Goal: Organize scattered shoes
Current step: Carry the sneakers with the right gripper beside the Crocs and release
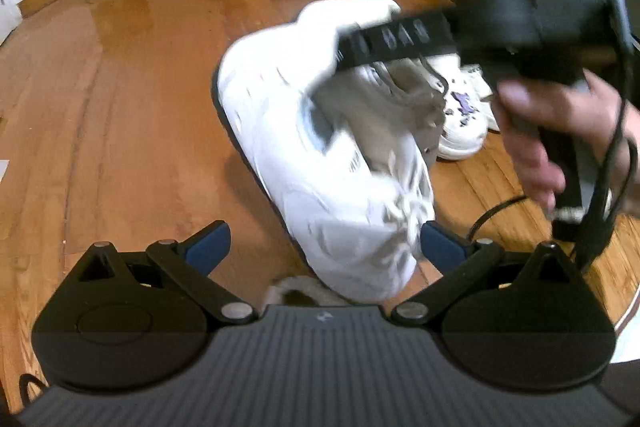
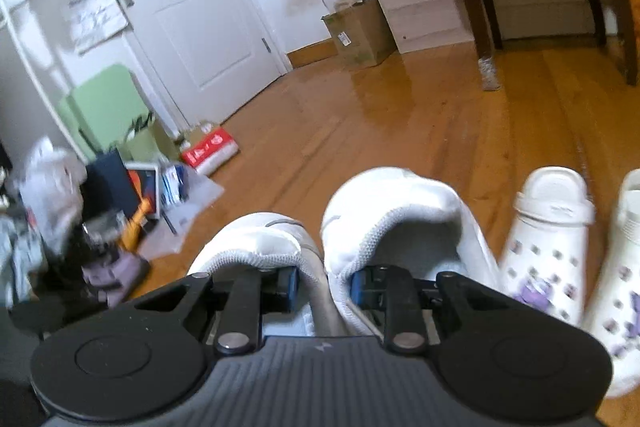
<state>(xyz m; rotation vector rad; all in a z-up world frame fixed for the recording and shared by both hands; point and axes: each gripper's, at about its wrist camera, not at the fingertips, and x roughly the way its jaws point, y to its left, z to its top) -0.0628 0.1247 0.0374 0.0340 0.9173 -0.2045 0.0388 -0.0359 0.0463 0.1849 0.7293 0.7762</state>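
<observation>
The right hand-held gripper (image 2: 320,285) clamps two white sneakers (image 2: 392,211) together; the left hand-held gripper (image 1: 324,241) gapes. Two white clogs (image 2: 548,227) sit right; no legible writing.

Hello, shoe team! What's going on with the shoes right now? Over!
Right tool shut, pinching two white sneakers together. Left tool open, holding nothing. White clogs with purple charms close alongside.

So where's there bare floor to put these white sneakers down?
Bare wood floor runs from the white sneakers toward the cardboard box and white door. Crowded: the white clogs sit right beside the sneakers, and the clutter pile fills the door side.
</observation>
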